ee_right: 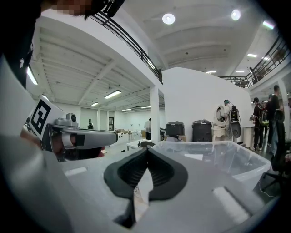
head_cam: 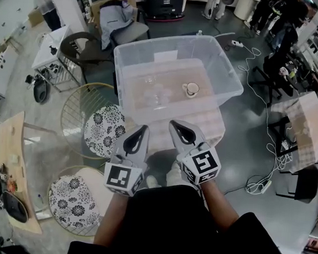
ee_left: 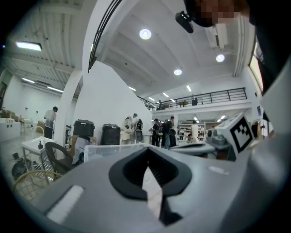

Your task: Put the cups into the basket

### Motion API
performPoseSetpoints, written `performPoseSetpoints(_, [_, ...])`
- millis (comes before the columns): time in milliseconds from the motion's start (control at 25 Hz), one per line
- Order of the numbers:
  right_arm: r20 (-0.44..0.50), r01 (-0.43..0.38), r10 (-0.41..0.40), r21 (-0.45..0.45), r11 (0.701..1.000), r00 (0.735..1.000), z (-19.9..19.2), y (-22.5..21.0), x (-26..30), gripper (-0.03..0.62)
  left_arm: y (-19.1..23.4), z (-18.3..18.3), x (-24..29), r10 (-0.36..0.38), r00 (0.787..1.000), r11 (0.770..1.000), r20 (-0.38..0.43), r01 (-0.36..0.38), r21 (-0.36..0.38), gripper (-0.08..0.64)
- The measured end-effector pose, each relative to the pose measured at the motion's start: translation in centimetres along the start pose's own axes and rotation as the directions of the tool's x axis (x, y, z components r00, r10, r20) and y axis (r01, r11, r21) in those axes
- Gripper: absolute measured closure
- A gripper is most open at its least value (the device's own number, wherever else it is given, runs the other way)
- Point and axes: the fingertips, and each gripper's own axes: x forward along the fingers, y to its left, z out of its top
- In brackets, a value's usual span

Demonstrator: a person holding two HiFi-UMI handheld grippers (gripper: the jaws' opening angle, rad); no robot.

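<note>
holding both grippers level and near the body, the person faces a clear plastic bin (head_cam: 229, 74).

gripper state:
- the left gripper (head_cam: 142, 131) has its jaws pressed together, with nothing between them.
- the right gripper (head_cam: 175, 125) is likewise pressed together and empty.
- each gripper view shows the black pads meeting along a thin seam.

location of task items:
- a cream mug (head_cam: 191, 89) with a side handle stands upright on the bin floor, in its right half.
- faint clear glass pieces (head_cam: 153, 88) lie to its left on the same floor. their outlines are too washed out to give shape or count.
- both grippers are well apart from these items.

receptacle: it cannot be told whether the bin is the basket meant, or the round wire frame (head_cam: 68, 110) with a floral pad at the left.

handling, as a judgement:
- the mug is probably ceramic, so rigid, fairly light, glazed and therefore slippery, and liable to chip if knocked against the bin wall.
- the recommended hold is across the rim wall, one pad inside and one outside, on the side away from the handle. the handle loop is a second option, though the mug may swing from it.
- the glass pieces are likely lighter, smoother and more fragile. they call for a gentle pinch on the rim and a slow, vertical lift.
- because glass is transparent, its edges are hard to locate, so the approach should be confirmed in the gripper view before closing.
</note>
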Motion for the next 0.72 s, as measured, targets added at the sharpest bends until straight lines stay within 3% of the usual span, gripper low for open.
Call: performPoseSetpoints(720, [0.018, 0.020, -0.019, -0.046, 0.999, 1.000, 0.7, 2.8, -2.2, 0.589, -1.7, -0.5, -2.5, -0.041, 0.999, 0.999, 0.013, 0.041, -0.020, 0.552])
